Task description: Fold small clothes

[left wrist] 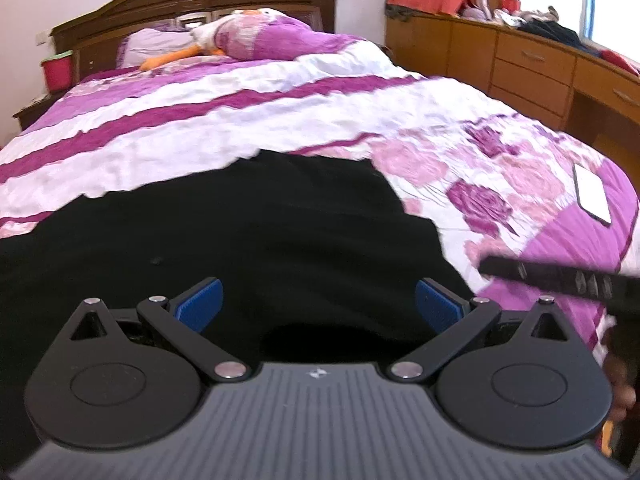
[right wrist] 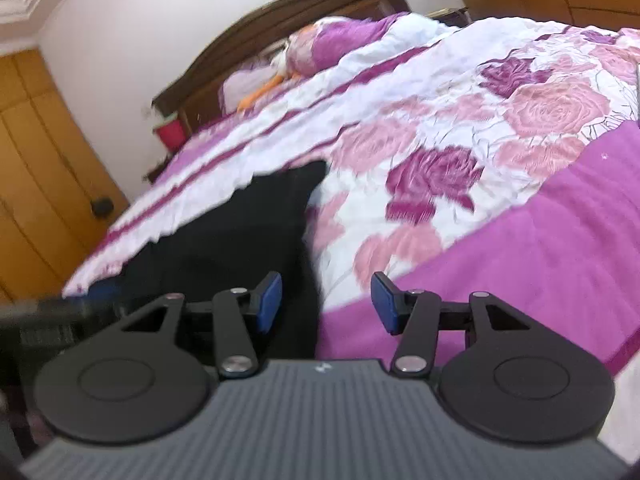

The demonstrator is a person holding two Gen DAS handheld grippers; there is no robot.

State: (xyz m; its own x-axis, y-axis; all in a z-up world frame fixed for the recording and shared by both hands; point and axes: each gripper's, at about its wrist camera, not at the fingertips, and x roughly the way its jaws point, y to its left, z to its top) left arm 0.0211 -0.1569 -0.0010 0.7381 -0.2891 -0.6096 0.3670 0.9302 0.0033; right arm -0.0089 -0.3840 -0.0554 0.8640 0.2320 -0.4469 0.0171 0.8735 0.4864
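Here, a black garment (left wrist: 224, 240) is lying spread on the bed (left wrist: 280, 120), filling the lower middle of the left view. The left tool (left wrist: 319, 307) is hovering over it, released and gripping nothing. The right tool (right wrist: 326, 303) is also standing released, straddling the garment's right edge at lower centre. Risk: a pinch may be catching the quilt (right wrist: 440, 168) beneath, dragging it and bunching the fold.
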